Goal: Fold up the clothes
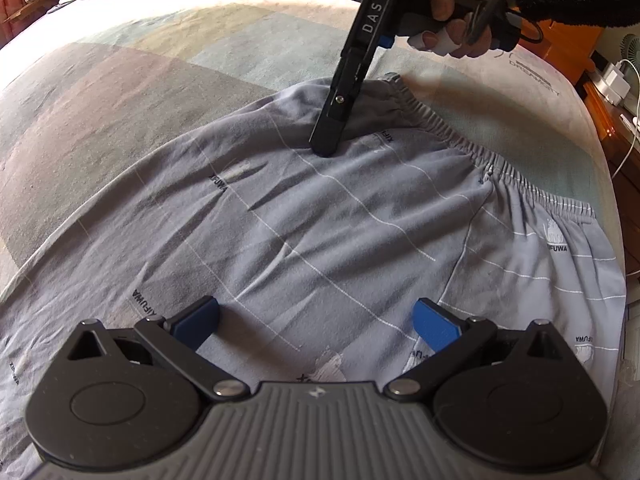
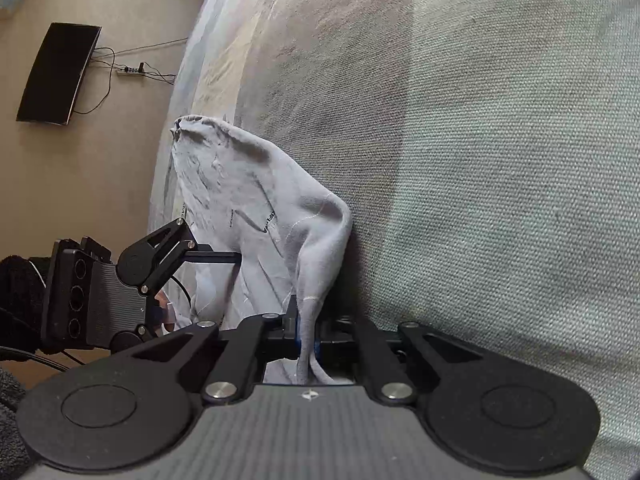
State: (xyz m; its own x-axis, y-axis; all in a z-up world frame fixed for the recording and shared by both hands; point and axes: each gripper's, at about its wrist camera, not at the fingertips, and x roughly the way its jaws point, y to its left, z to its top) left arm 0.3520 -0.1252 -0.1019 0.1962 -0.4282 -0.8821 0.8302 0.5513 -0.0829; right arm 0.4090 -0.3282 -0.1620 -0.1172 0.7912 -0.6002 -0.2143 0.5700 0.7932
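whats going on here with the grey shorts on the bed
A person is folding a pair of grey shorts spread out on a bed, with a handheld claw in each hand. The right claw is shut on a pinch of the fabric near the waistband and has it tented up off the bed. The left claw is open, hovering above the lower part of the shorts with nothing between its pads.

So it's a pair of grey shorts [image 1: 320,216] with thin white grid lines and little dark logo prints all over. Elastic gathered waistband [image 1: 452,132] along the far right edge. They're spread mostly flat on the bed, a bit wrinkled, with one spot in the upper middle pinched up into a peaked fold [image 2: 308,240].
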